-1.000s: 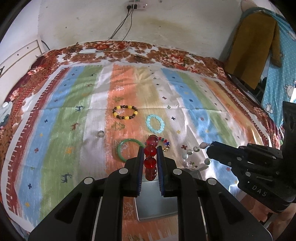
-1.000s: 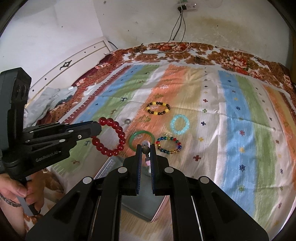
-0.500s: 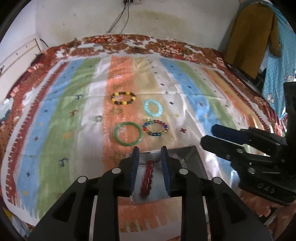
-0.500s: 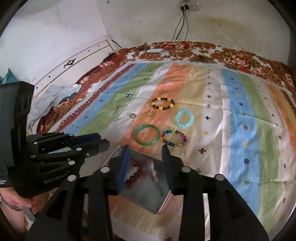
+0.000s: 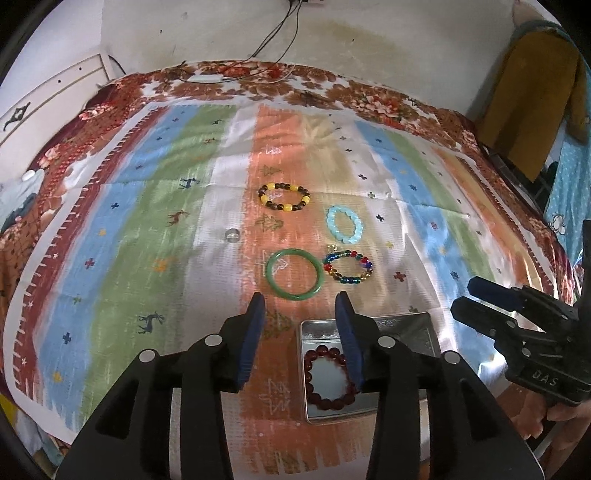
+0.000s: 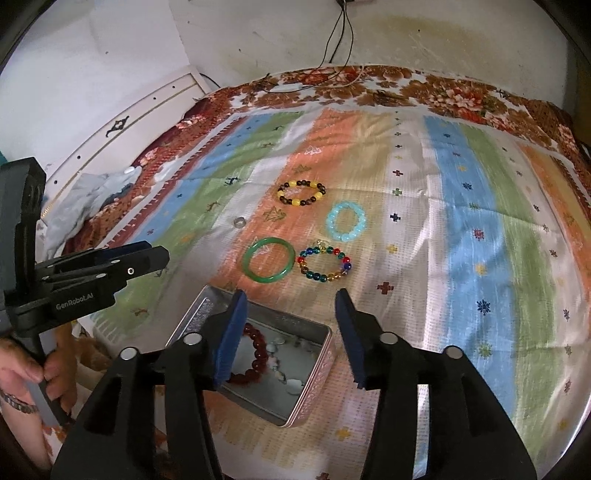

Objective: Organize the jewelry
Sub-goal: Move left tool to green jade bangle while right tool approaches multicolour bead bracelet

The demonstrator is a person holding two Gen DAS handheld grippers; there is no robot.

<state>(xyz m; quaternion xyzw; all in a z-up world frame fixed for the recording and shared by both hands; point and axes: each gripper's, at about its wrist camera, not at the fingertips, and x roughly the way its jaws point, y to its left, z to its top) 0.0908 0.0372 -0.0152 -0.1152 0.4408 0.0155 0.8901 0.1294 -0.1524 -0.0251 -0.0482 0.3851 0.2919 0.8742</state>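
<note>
A shiny metal tin (image 5: pixel 413 321) (image 6: pixel 317 365) sits on the striped bedspread near me. In it lie a dark red bead bracelet (image 5: pixel 328 380) (image 6: pixel 258 350) and a pale bead bracelet (image 6: pixel 280 365). Beyond it lie a green bangle (image 5: pixel 293 275) (image 6: pixel 269 264), a multicoloured bead bracelet (image 5: pixel 349 267) (image 6: pixel 325 264), a light blue bracelet (image 5: pixel 343 223) (image 6: pixel 345 221), a yellow-and-brown bracelet (image 5: pixel 284 195) (image 6: pixel 301 192) and a small ring (image 5: pixel 232 234) (image 6: pixel 239 222). My left gripper (image 5: pixel 301 306) is open and empty above the tin's near left edge. My right gripper (image 6: pixel 290 306) is open and empty above the tin.
The bedspread (image 5: pixel 147 221) covers a bed against a white wall. A white headboard (image 6: pixel 147 107) runs along the left. Clothes (image 5: pixel 532 92) hang at the right. Cables (image 5: pixel 273 33) hang from a wall socket at the back.
Both grippers opened wide, dropped the red bracelet and the pale bracelet into the tin, and pulled back and up from it.
</note>
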